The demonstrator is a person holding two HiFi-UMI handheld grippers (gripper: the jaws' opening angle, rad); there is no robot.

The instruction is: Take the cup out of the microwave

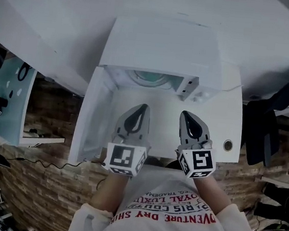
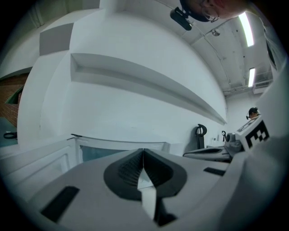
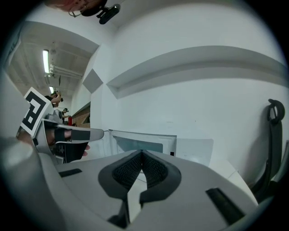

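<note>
A white microwave (image 1: 162,42) stands on a white table (image 1: 227,111), its door (image 1: 90,117) swung open to the left toward me. Inside the cavity shows a pale green round shape (image 1: 147,79); I cannot tell whether it is the cup or the turntable. My left gripper (image 1: 144,107) and right gripper (image 1: 184,114) hover side by side just in front of the opening, both shut and holding nothing. In the left gripper view the shut gripper (image 2: 143,151) points at the cavity (image 2: 113,151). The right gripper (image 3: 142,152) points at the microwave front (image 3: 140,143).
A round grommet (image 1: 227,145) sits in the table's right front corner. Black clothing on a chair (image 1: 266,125) stands to the right. A teal board (image 1: 7,98) and cables lie left over the brick floor (image 1: 39,188). A wall shelf (image 2: 144,81) runs above.
</note>
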